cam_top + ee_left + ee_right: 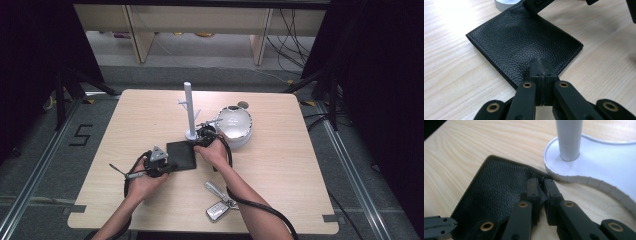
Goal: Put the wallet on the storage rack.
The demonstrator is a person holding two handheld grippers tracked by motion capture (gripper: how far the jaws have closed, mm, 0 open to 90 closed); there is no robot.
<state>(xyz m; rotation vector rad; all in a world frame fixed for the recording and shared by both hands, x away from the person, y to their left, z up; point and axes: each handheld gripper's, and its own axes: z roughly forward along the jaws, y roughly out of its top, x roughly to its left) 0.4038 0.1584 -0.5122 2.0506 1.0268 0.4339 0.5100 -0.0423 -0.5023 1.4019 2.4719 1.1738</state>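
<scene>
Pale wood-grain desk (280, 165) on grey flooring, dark curtains either side, shelving beyond the far edge. Mid-desk: black leather wallet (181, 155), lying flat beside a white stand (190, 111) and a silver dome-shaped object (235, 125); car key (219, 202) near the front edge. Left gripper (542, 72): jaws closed, pinching the wallet's near corner. Right gripper (541, 188): jaws narrow, clamped on the wallet's corner beside the stand's base.

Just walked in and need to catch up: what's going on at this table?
A person works a black leather wallet lying flat on the table with two handheld grippers. The left gripper is shut on the wallet's near corner. The right gripper pinches the far corner beside the white stand. A car key lies untouched nearby.
</scene>
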